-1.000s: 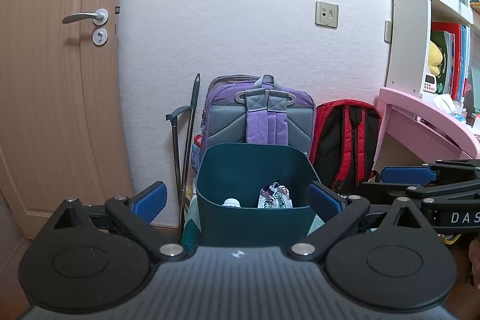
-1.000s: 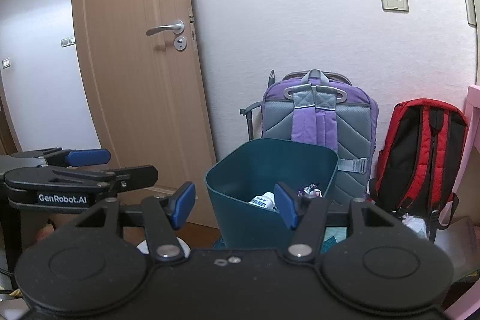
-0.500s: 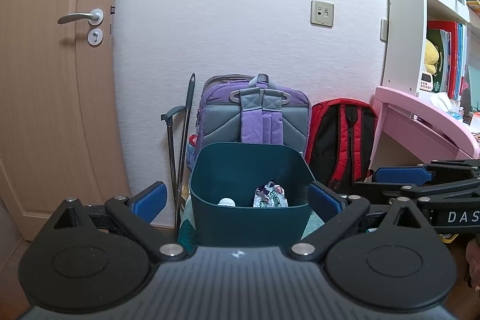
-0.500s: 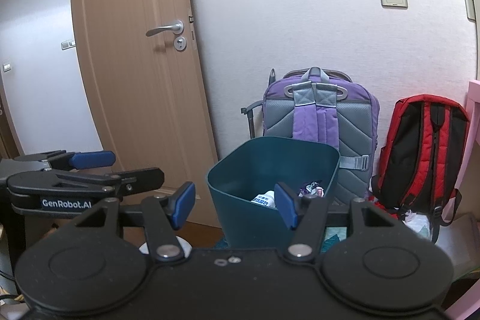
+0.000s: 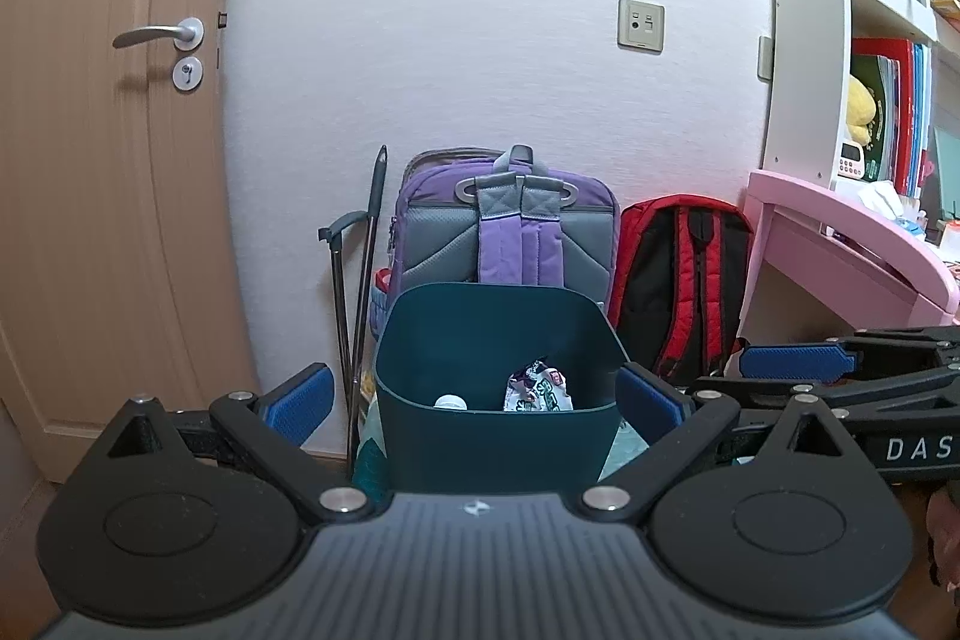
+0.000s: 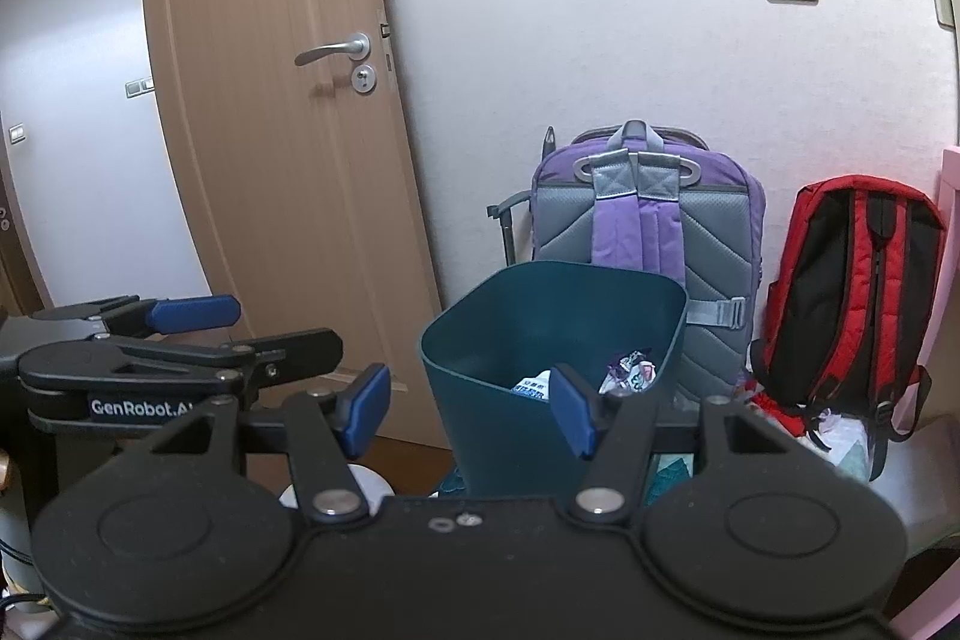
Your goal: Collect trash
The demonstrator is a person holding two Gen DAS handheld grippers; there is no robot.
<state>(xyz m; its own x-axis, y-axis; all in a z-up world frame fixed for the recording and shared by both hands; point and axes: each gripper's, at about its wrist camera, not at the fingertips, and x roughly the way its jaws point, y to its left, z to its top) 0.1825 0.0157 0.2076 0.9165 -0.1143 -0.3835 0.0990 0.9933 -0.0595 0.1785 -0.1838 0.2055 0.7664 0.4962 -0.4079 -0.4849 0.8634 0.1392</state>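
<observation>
White wall point(image 5: 480, 40) behind; bin point(image 5: 498, 436) lower centre, barely shifted from before, backpacks point(image 5: 510, 226) behind. Left gripper point(image 5: 474, 397) and right gripper point(image 6: 468, 409) spread wide, empty.

The teal bin point(image 5: 498, 436) stands open-topped, hemmed behind by the purple backpack point(image 5: 510, 226) and red backpack point(image 5: 684, 280).

Floor point(image 6: 912, 466) carrying a teal bin point(image 5: 498, 436) set on a patterned mat point(image 5: 367, 460), a purple backpack point(image 5: 507, 226) and a red backpack point(image 5: 684, 280) upright against the wall behind it, and a folded trolley frame point(image 5: 354, 280) just left of the purple one.
</observation>
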